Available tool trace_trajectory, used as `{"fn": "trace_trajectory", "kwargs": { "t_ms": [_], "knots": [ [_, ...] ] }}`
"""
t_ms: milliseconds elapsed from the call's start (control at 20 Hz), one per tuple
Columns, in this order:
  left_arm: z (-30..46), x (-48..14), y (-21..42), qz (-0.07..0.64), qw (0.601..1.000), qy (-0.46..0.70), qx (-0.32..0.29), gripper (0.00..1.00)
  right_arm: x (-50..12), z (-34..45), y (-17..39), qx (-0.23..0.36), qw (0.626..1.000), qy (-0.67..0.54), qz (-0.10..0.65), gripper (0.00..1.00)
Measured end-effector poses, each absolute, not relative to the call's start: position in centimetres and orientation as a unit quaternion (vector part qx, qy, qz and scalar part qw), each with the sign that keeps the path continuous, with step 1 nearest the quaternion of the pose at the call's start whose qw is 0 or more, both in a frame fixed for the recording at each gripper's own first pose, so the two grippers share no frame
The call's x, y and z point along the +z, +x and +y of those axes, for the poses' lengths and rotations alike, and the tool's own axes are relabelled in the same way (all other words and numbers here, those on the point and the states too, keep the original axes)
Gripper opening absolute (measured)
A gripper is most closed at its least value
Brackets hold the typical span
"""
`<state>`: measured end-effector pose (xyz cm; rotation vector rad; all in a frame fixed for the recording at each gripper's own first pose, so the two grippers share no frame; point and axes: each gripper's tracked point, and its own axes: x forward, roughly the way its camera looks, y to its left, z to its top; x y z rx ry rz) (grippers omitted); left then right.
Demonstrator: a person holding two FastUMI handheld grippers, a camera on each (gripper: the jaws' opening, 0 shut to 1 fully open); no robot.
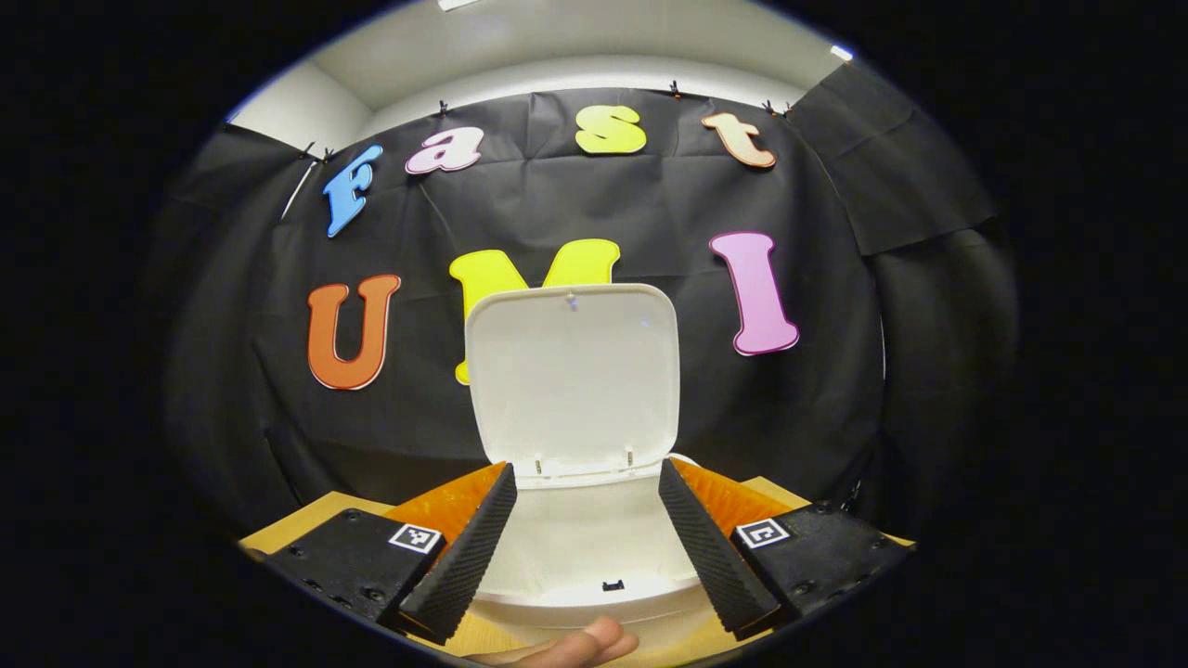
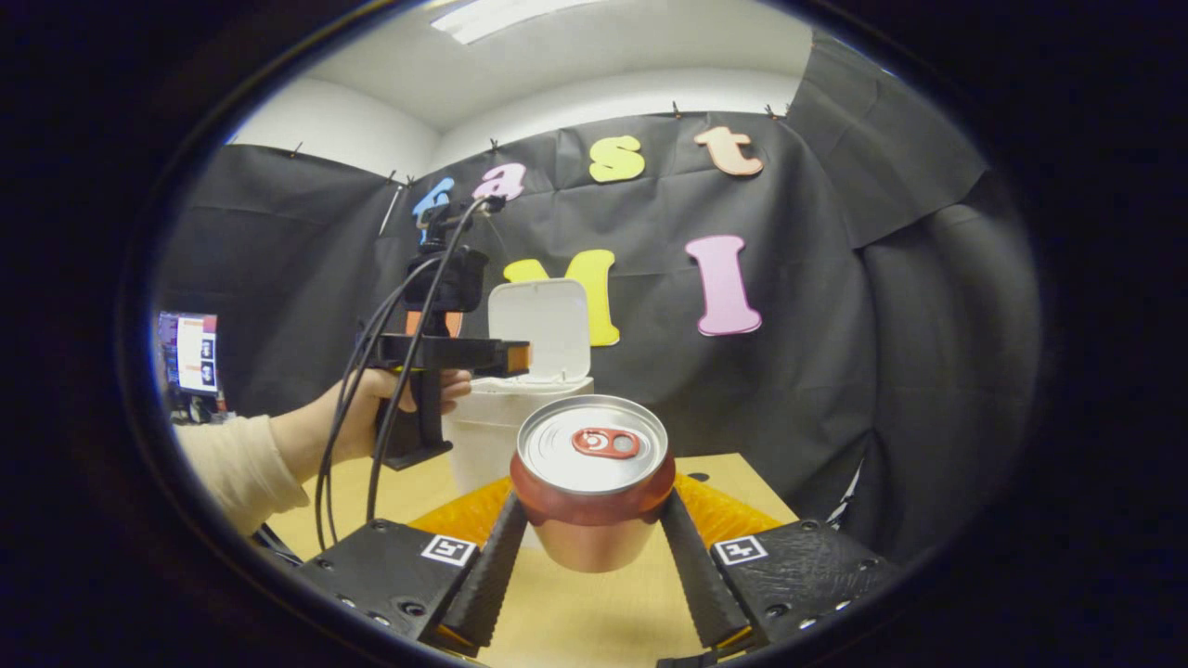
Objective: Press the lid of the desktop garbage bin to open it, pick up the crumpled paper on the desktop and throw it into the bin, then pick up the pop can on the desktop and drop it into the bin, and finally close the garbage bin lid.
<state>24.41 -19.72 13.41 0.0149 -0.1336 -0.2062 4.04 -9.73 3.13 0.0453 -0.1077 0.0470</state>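
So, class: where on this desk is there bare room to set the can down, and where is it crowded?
Bare desk lies under the can, and right of the bin up to the black cloth. Crowded: left of the bin, by the hand and cables.

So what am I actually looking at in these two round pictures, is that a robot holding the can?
No robot: a person carries a two-finger gripper in each hand, and a wide-angle camera rides on each, looking out along its fingers.

The left gripper view looks at a white desktop bin with its lid standing open. The left gripper is open and holds nothing.

The right gripper view shows the right gripper with a pop can upright between its fingers, both pressing its sides, lifted off the wooden table. Farther off there, you see the person's hand holding the other gripper beside the same bin. I cannot tell from these pictures where the crumpled paper is.
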Motion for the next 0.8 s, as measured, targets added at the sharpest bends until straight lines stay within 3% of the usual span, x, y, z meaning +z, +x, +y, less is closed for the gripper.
{"fn": "trace_trajectory", "kwargs": {
  "t_ms": [250,550,800],
  "knots": [
    [-17.3,14.4,18.8,-0.089,0.993,0.019,-0.081,0.98,2.9,-7.9,3.5,0.05,0.998,0.029,-0.04,0.78],
    [-12.1,13.2,12.2,-0.103,0.994,0.009,-0.028,0.97,3.6,-8.3,3.2,0.027,0.999,0.025,-0.037,0.78],
    [-9.5,10.4,8.1,-0.088,0.996,0.006,-0.024,0.98,4.1,-8.3,2.6,0.023,0.999,0.037,-0.031,0.77]
  ]
}}
